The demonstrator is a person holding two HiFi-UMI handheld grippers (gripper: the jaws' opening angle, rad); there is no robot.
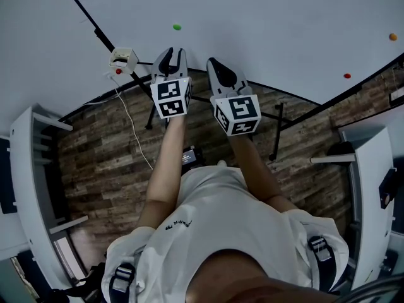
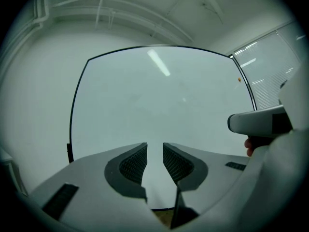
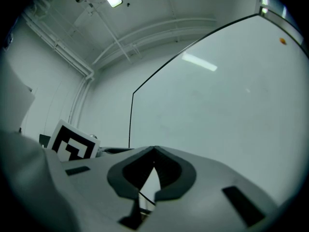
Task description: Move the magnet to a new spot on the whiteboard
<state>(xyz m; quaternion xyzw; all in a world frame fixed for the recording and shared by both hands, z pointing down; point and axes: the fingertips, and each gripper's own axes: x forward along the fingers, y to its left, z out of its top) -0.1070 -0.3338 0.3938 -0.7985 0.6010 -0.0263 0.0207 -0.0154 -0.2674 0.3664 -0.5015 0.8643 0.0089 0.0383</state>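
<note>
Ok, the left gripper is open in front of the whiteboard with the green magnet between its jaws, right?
No. The left gripper is open in front of the whiteboard, but its jaws are empty, as the left gripper view shows; the green magnet sits on the board, clear of it.

One whiteboard (image 1: 265,17) carries three round magnets: one green magnet (image 1: 177,26) toward its left edge, and one red magnet (image 1: 346,76) and one orange magnet (image 1: 392,36) near its right edge. One small white box (image 1: 123,59) sits at the left edge, with one white cable (image 1: 130,120) trailing down beside it. There are two grippers, the left gripper (image 1: 171,55) and the right gripper (image 1: 214,64), each bearing one marker cube, so two cubes. Two white shelf units flank the floor: the left shelf unit (image 1: 25,169) and the right shelf unit (image 1: 372,182). One person is in view, with two forearms
</note>
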